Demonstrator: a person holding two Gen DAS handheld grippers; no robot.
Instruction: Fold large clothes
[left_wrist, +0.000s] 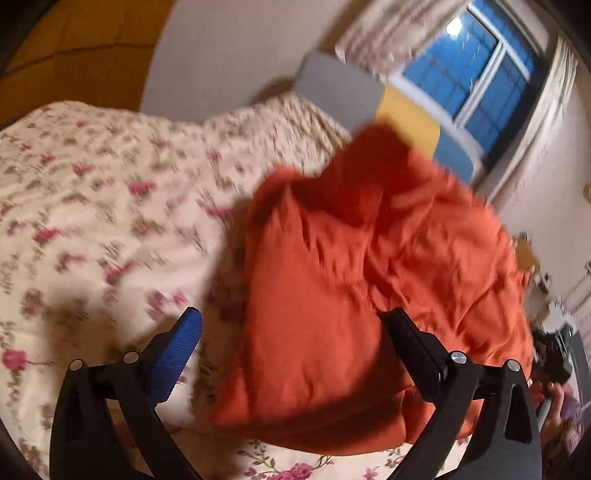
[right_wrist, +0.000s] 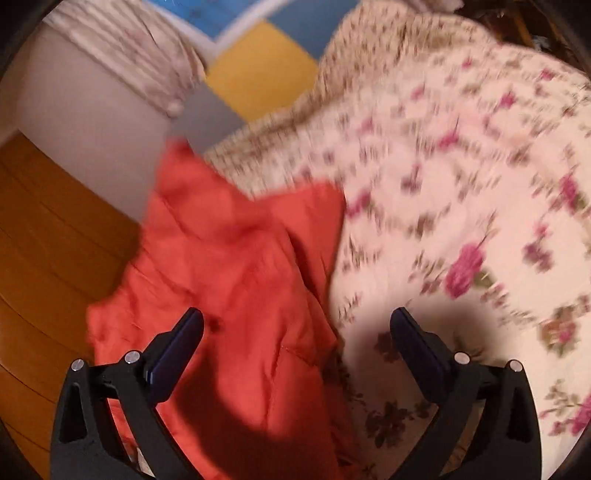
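An orange-red garment (left_wrist: 362, 273) lies crumpled in a loose heap on a bed with a floral cover (left_wrist: 92, 206). My left gripper (left_wrist: 291, 325) is open and empty, hovering over the garment's near left part. In the right wrist view the same garment (right_wrist: 236, 266) lies at the bed's left edge on the floral cover (right_wrist: 461, 177). My right gripper (right_wrist: 295, 325) is open and empty above the garment's right border. Both views are motion-blurred.
A headboard with grey (left_wrist: 332, 85), yellow (left_wrist: 410, 118) and blue panels stands at the far end of the bed. A window (left_wrist: 469, 62) with curtains is behind it. Wooden floor (right_wrist: 48, 236) runs beside the bed. The other gripper (left_wrist: 554, 354) shows at the left view's right edge.
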